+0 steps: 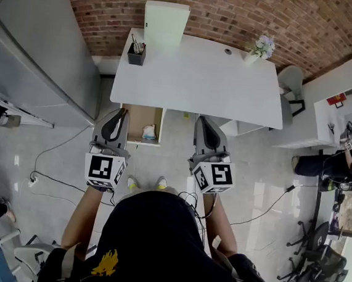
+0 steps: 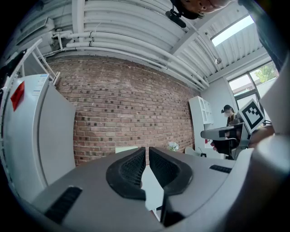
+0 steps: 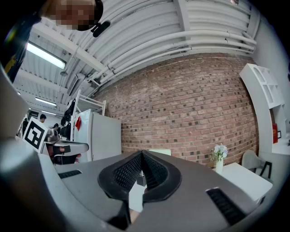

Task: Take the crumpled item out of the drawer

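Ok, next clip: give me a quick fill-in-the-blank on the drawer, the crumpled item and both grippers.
The drawer under the white table stands ____.
The crumpled item lies ____ the drawer.
The left gripper and the right gripper both have their jaws ____, holding nothing.
The flower vase stands on the table's far ____ corner.
Missing words: open; inside; shut; right.

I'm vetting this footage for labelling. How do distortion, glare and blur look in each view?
Head view: sharp, evenly lit; barrel distortion bows the brick wall; the crumpled item in the drawer is small but clear. Left gripper view: fisheye, black corners, the window glares at top right. Right gripper view: same fisheye, a lamp flares at left.
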Motion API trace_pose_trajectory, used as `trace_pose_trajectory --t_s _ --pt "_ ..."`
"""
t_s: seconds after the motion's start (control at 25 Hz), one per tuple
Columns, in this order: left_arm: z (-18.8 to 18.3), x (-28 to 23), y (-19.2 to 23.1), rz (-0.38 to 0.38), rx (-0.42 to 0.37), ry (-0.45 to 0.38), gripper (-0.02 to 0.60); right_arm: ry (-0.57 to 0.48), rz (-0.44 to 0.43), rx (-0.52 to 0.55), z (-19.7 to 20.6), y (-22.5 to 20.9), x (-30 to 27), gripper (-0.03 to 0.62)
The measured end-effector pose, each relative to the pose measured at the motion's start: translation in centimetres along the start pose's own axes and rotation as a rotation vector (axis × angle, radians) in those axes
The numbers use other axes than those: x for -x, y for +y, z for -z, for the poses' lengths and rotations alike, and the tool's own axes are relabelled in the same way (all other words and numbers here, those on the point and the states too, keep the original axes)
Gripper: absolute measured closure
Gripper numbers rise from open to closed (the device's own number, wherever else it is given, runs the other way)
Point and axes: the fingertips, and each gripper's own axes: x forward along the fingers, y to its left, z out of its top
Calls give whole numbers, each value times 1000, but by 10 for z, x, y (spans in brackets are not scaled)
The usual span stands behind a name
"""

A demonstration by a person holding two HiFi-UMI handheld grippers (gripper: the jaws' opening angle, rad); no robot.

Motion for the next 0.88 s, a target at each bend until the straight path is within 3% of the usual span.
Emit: trace_pose_trajectory --t_s 0.32,0.68,0.88 --pt "-8 -12 -37 -44 14 -34 549 22 2 6 2 -53 28 568" --pt "-8 -7 -51 -108 -67 -31 537 21 -81 -42 19 -58 11 568" --pt "-19 -4 -52 -166 2 -64 537 6 -93 -46 18 -47 7 568"
